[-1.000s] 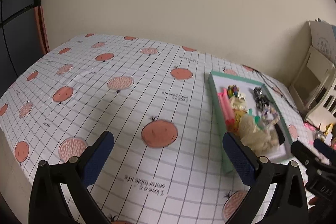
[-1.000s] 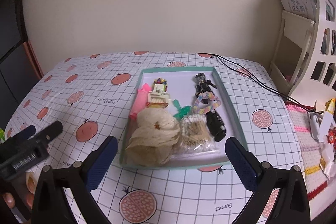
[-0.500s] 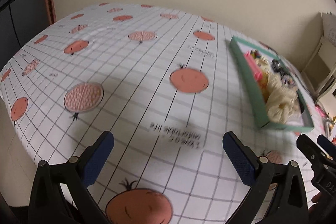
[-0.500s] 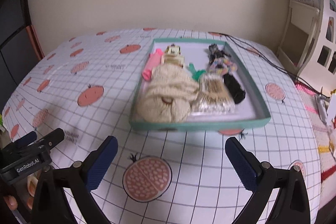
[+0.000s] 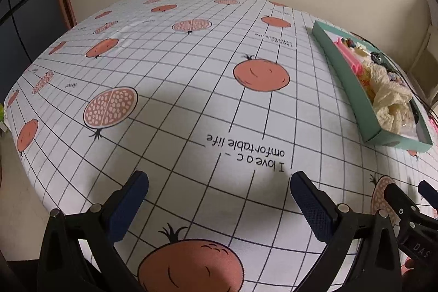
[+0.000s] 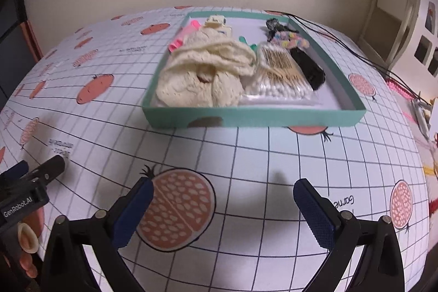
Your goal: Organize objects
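Note:
A shallow teal tray [image 6: 254, 118] sits on the fruit-print tablecloth [image 6: 246, 155]. Inside it lie a cream knitted cloth [image 6: 202, 73], a bag of cotton swabs [image 6: 279, 75], a black item [image 6: 309, 67], a pastel scrunchie [image 6: 291, 38] and pink pieces [image 6: 182, 36]. My right gripper [image 6: 223, 205] hovers open and empty low over the cloth, in front of the tray. In the left wrist view, my left gripper [image 5: 217, 200] is open and empty near the table's front, and the tray [image 5: 356, 84] is far right.
A cream shelf unit [image 6: 394, 15] stands at the right by the wall. Black cables [image 6: 336, 40] run from the tray's far corner toward it. Pink and yellow items [image 6: 402, 92] lie at the right table edge. A hand [image 6: 27, 242] holds the left gripper.
Both grippers have dropped lower and pulled back toward the table's front edge, so the tray looks farther and flatter. The jaws stayed open and nothing was picked up.

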